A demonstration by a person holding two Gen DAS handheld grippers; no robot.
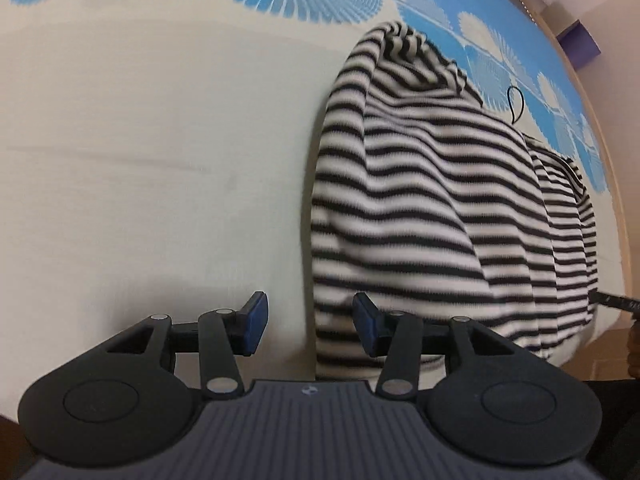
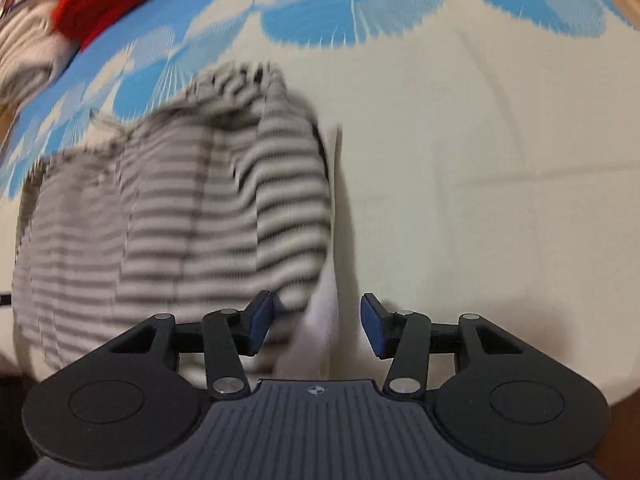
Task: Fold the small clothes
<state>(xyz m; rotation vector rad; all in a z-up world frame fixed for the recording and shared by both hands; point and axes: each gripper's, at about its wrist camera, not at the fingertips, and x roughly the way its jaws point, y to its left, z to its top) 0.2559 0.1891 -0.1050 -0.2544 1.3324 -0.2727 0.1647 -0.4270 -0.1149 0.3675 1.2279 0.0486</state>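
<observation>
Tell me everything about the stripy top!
The top is a soft-looking knit with black and white stripes. It lies folded over on the cream and blue sheet, bunched and wrinkled, with a thin black loop at its far end. A white edge peeks out in the right view. Neither gripper touches it.

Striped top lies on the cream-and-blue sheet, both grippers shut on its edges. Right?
Not quite. The striped top does lie on the cream-and-blue sheet, but neither gripper is shut on it. The left wrist view shows the left gripper open, and the right wrist view shows the right gripper open too.
</observation>
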